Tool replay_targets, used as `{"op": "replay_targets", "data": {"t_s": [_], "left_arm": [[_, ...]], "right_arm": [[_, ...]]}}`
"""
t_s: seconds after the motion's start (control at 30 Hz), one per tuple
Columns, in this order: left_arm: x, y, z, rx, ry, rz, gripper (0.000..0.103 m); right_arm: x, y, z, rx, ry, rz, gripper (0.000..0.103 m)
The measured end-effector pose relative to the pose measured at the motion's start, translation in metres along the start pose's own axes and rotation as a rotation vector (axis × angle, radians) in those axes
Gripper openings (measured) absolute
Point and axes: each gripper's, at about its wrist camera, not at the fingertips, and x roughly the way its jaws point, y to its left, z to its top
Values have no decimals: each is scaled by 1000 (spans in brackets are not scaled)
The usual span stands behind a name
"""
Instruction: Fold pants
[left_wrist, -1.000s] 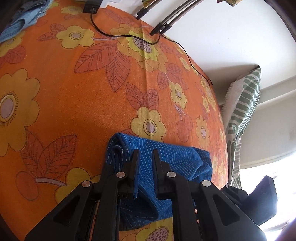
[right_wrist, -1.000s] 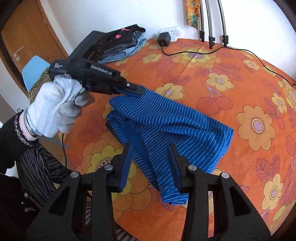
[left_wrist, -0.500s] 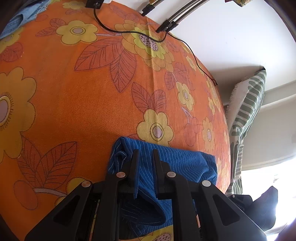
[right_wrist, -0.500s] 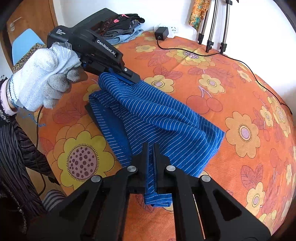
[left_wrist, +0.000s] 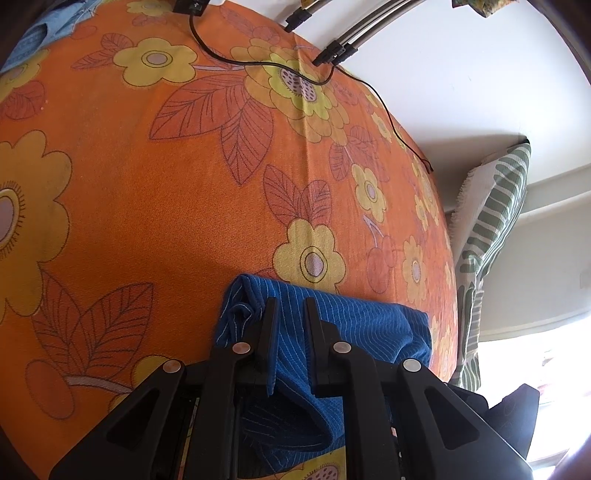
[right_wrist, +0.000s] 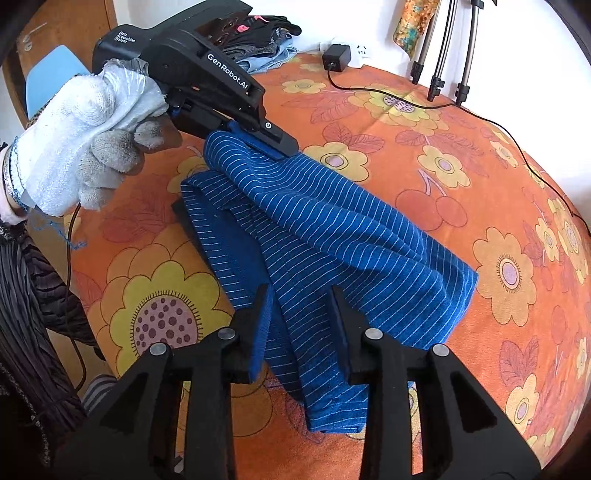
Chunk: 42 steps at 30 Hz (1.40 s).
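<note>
Clearly soft fabric: the blue striped pants (right_wrist: 332, 236) look light and limp, sagging between grips; best pinched at hems and fold edges.
Right gripper (right_wrist: 301, 295): jaws wide apart, straddling the near hem, not pinching.
Left gripper (left_wrist: 288, 306): clamped on a raised fold, gloved hand (right_wrist: 85, 136) holding it level.
Pants' place: partly folded on the orange floral cloth (right_wrist: 424, 155), just ahead of the right gripper.

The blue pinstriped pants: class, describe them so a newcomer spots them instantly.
Start at the orange flowered bedspread. Near its front edge lie the blue pinstriped pants, partly folded, one end lifted by the left gripper. Unlike the clothes pile by the wall, they carry thin white stripes.
</note>
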Motion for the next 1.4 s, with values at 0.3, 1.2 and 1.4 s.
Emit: {"op": "replay_targets", "data": {"t_s": [0.3,1.2,1.4], "left_arm": [[-1,1,0,5,-1,0,11],[-46,-43,-64,384,-34,39,36],[-36,-34,-64,362,3,41,36]], "right_arm": [[-33,-7,-5,45,-57,38,4],[-37,-99,-35,441,-58,77,38],[-33,-102,-39,466,-47,90,38]]}}
